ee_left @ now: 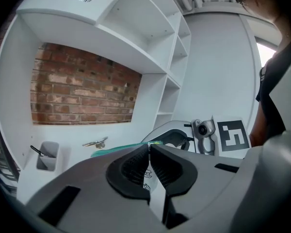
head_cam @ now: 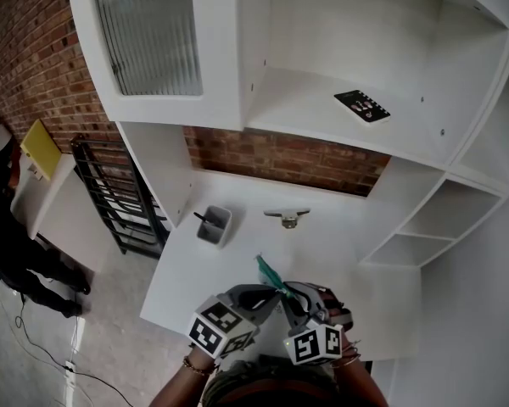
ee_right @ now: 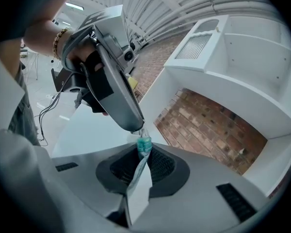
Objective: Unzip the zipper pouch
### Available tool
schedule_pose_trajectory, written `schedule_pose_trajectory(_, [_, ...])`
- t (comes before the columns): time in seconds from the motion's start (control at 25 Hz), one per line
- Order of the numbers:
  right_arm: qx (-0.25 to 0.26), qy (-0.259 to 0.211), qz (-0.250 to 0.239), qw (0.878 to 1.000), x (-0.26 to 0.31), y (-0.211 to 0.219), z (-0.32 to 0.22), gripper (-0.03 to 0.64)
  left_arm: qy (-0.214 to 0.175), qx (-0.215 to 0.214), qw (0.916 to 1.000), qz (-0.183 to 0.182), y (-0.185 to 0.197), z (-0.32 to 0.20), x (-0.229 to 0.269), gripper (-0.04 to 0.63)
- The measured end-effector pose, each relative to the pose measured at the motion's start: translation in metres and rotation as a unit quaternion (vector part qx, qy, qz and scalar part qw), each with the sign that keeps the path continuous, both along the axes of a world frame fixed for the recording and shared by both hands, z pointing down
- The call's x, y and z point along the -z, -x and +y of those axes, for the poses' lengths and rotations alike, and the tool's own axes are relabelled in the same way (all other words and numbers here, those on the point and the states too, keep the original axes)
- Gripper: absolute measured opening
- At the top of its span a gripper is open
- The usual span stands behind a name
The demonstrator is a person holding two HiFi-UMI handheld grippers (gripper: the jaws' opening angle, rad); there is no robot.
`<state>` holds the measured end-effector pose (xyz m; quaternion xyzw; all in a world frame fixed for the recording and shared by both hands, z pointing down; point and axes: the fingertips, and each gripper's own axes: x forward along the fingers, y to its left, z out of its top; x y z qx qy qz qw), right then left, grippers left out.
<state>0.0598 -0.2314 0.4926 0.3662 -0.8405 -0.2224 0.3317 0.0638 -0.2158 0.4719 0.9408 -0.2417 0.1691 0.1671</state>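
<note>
The left claw (ee_left: 150, 147) is closed right down. Its pads meet at the tips, and a thin white, printed fold of the pouch (ee_left: 146, 174) hangs in the narrow gap behind them. The right claw (ee_right: 143, 152) is also clamped tight, with the pouch (ee_right: 137, 181) pinched between its ribbed pads. The teal zip end (ee_right: 144, 144) sticks out just past its tips.

In the right gripper view, the left claw (ee_right: 136, 127) comes in from above. Its tip nips a pale bit of the pouch that touches the top of the teal end. It is too small to tell whether that bit is the pull tab.

From the head view, both claws are held close together in front of the person, above the near edge of the white desk (head_cam: 339, 253). The left claw (head_cam: 270, 296) and the right claw (head_cam: 293, 298) angle in towards each other. The pouch (head_cam: 268, 272) is held between them, clear of the desk, with its teal edge slanting up and away.

Farther back on the desk stands a grey cup (head_cam: 215, 226) holding a dark pen (head_cam: 201, 218). To its right, well apart from it, lies a small metal piece (head_cam: 287, 217). Behind them is a brick wall (head_cam: 288, 161). A black card (head_cam: 362, 106) lies on the shelf above.
</note>
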Motion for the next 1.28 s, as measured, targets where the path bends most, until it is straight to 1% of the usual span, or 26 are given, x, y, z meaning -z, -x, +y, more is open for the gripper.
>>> schedule_pose_trajectory(0.16, [0.006, -0.008, 0.031, 0.999, -0.006, 0.000, 0.000, 0.035, -0.008, -0.001, 0.9998, -0.019, 0.000, -0.003, -0.007, 0.014])
schedule_pose_trajectory(0.32, [0.014, -0.019, 0.068, 0.997, -0.010, -0.001, 0.000, 0.035, -0.007, -0.002, 0.9996, -0.027, -0.001, -0.004, -0.011, 0.014])
schedule_pose_trajectory(0.44, [0.019, -0.023, 0.086, 0.996, -0.014, -0.002, 0.001, 0.035, -0.002, -0.004, 0.9995, -0.031, -0.001, -0.003, -0.015, 0.014])
schedule_pose_trajectory(0.52, [0.022, -0.022, 0.091, 0.995, -0.016, -0.002, 0.001, 0.034, 0.013, 0.000, 0.9996, -0.026, 0.000, -0.003, -0.018, 0.012])
schedule_pose_trajectory(0.68, [0.023, -0.023, 0.096, 0.995, -0.018, 0.000, 0.003, 0.028, 0.050, 0.010, 0.9987, 0.003, 0.004, -0.005, -0.020, 0.011])
schedule_pose_trajectory(1.04, [0.020, -0.032, 0.151, 0.988, -0.031, 0.000, 0.004, 0.021, 0.085, 0.036, 0.9955, 0.024, 0.007, -0.008, -0.034, 0.011])
schedule_pose_trajectory(1.12, [0.024, -0.035, 0.160, 0.986, -0.033, 0.000, 0.005, 0.020, 0.083, 0.051, 0.9951, 0.016, 0.011, -0.011, -0.039, 0.011])
schedule_pose_trajectory(1.16, [0.029, -0.037, 0.157, 0.986, -0.032, 0.002, 0.007, 0.018, 0.075, 0.067, 0.9949, 0.001, 0.017, -0.016, -0.044, 0.009])
schedule_pose_trajectory(1.24, [0.041, -0.036, 0.140, 0.989, -0.028, 0.008, 0.014, 0.015, 0.062, 0.090, 0.9935, -0.030, 0.031, -0.027, -0.052, 0.003])
schedule_pose_trajectory(1.28, [0.043, -0.034, 0.133, 0.990, -0.027, 0.011, 0.016, 0.015, 0.065, 0.088, 0.9934, -0.034, 0.035, -0.030, -0.051, 0.003])
